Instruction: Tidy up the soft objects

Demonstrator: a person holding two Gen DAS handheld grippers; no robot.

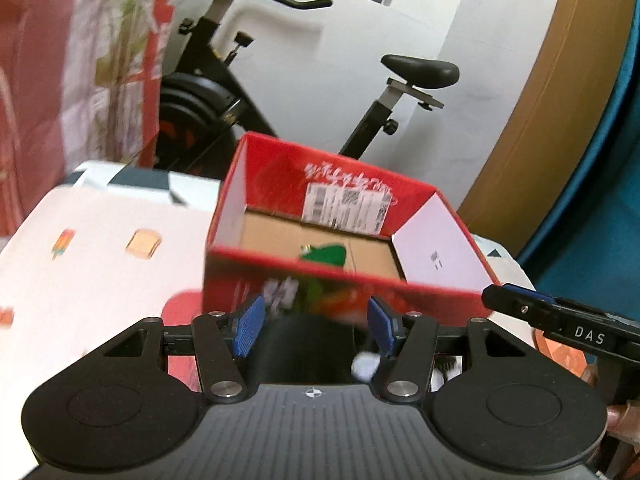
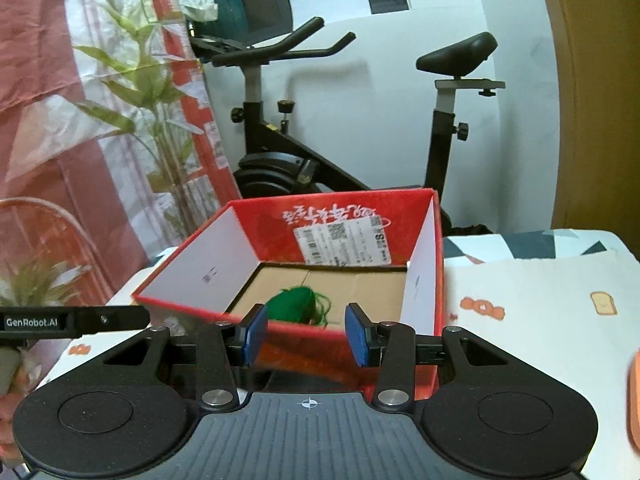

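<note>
An open red cardboard box (image 1: 442, 236) stands on the white printed cloth; it also shows in the right wrist view (image 2: 240, 240). A green soft yarn-like object (image 1: 328, 255) lies on the box's brown floor, also visible in the right wrist view (image 2: 296, 304). My left gripper (image 1: 316, 322) is open in front of the box's near wall, nothing between its blue pads. My right gripper (image 2: 307, 334) is open and empty at the box's near rim. The right gripper's black finger shows at the left view's right edge (image 1: 560, 316).
A black exercise bike (image 2: 280, 168) stands behind the table. A red and white curtain with a plant (image 2: 132, 92) hangs at the left. An orange object (image 2: 634, 400) sits at the right edge. A wooden panel (image 1: 540, 100) rises at the right.
</note>
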